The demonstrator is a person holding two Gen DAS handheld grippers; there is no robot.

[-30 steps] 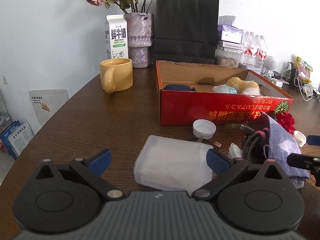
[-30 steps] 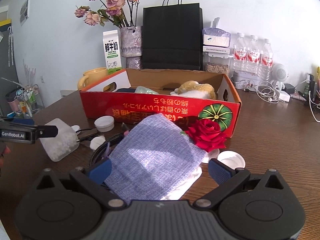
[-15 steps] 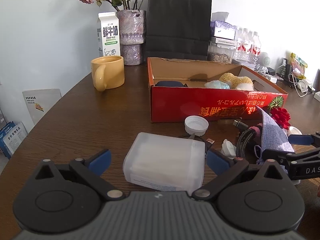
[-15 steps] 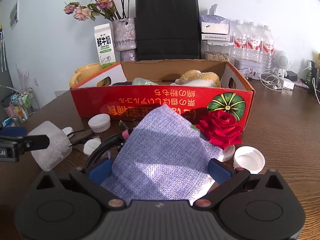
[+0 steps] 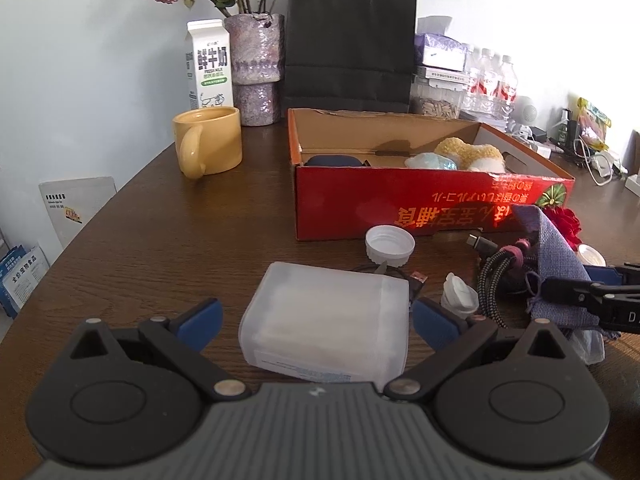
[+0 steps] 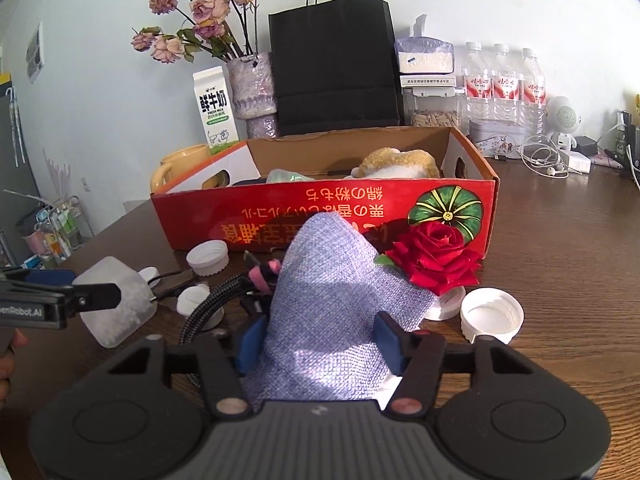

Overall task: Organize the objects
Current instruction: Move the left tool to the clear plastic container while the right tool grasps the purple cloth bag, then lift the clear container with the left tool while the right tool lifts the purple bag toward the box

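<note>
r gripper [image 6: 320,340] closing on cloth pouch [image 6: 328,300]; contents hidden.

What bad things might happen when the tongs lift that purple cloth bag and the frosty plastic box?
1. The right tongs are closing on the purple cloth bag. It leans on the red rose and the braided cable, so lifting may drag them.
2. Soft cloth could slip out of the pinch.
3. The left tongs stand open around the frosted plastic box; its smooth sides might slide, knocking the white cap nearby.
</note>
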